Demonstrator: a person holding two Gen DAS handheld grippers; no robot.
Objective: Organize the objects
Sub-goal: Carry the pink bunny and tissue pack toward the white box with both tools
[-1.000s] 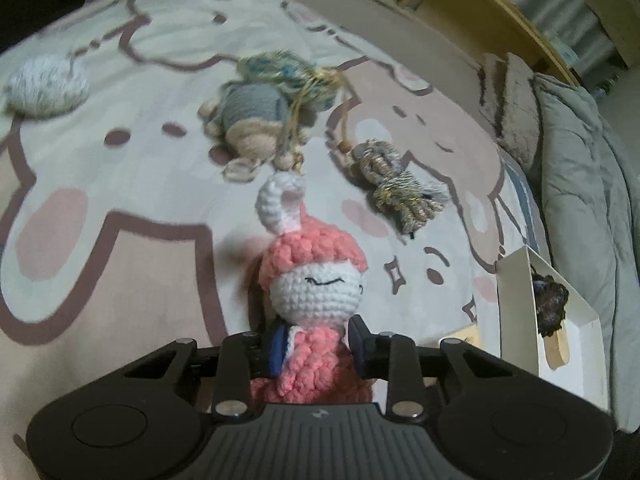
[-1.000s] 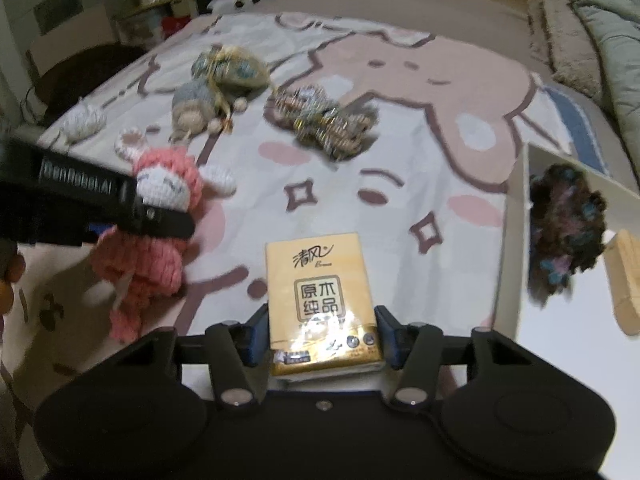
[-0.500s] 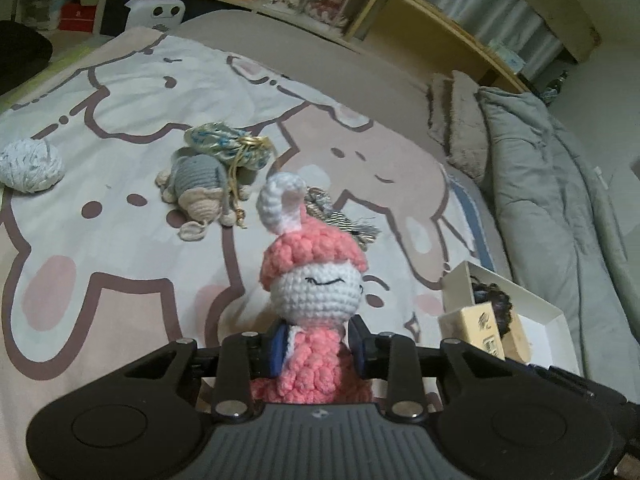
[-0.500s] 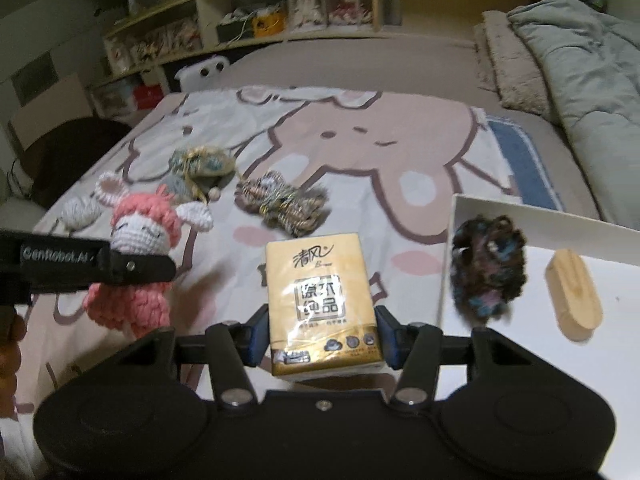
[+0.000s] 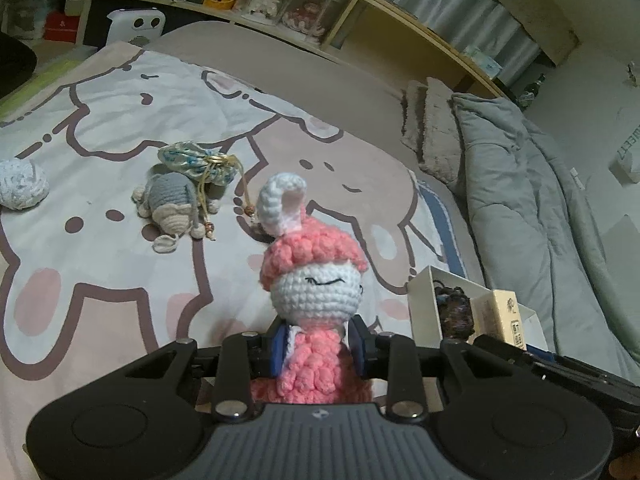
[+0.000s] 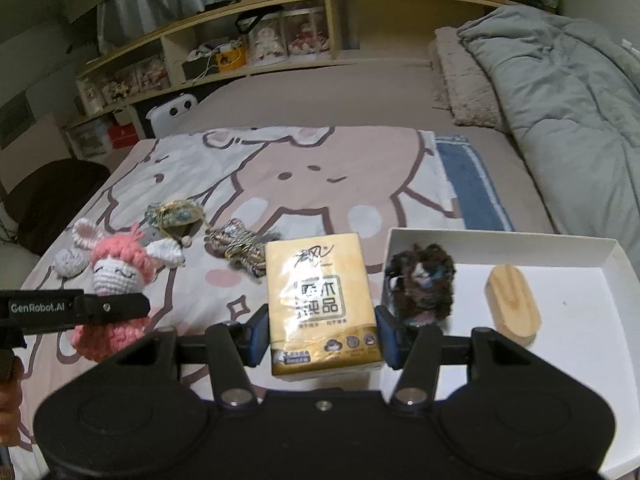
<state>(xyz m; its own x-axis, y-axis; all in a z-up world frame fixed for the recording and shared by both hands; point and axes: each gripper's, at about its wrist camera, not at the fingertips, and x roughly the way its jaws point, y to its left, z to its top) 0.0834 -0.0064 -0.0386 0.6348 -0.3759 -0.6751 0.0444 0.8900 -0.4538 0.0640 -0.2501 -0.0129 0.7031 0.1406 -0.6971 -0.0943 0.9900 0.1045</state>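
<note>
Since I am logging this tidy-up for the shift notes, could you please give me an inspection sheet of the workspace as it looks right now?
Surface: bed with a cartoon-print blanket.
Job's things: pink crochet doll held off the blanket; tissue pack held beside the white tray; tray holds a dark yarn bundle and a wooden block.
Clutter: grey crochet toy, drawstring pouch, white yarn ball, braided cord bundle, all on the blanket.
Grippers: left gripper shut on the doll's body; right gripper shut on the tissue pack.
Cables: nothing seen on the bed.
Surroundings: grey duvet, wooden shelf with boxes.
</note>
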